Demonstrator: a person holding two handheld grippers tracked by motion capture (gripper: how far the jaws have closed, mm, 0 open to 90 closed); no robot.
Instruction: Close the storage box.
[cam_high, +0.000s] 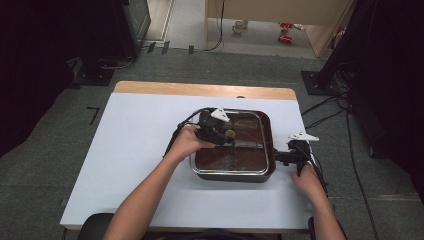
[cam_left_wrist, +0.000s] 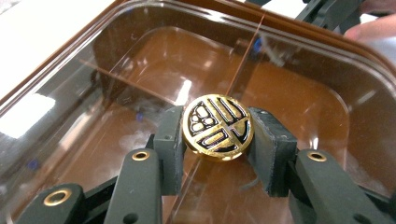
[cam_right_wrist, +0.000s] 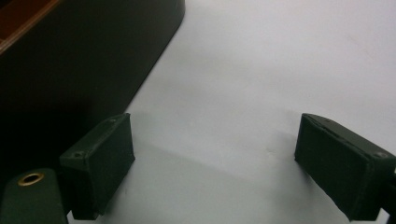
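A square brown pan (cam_high: 269, 131) with a clear glass lid (cam_high: 247, 155) sits on the white table. My left gripper (cam_high: 226, 135) is over the lid's middle, shut on the lid's round gold and black knob (cam_left_wrist: 217, 126), which is pinched between both pads (cam_left_wrist: 170, 144). My right gripper (cam_high: 278, 158) rests low on the table right beside the pan's right side, open, with bare white tabletop between its pads (cam_right_wrist: 100, 163). The pan's dark wall (cam_right_wrist: 70, 74) stands just left of its jaws in the right gripper view.
The white table (cam_high: 130, 165) has a wooden strip (cam_high: 200, 90) at its far edge. Cables (cam_high: 350, 150) run over the grey floor to the right. Dark stands and equipment rise at the back left and right.
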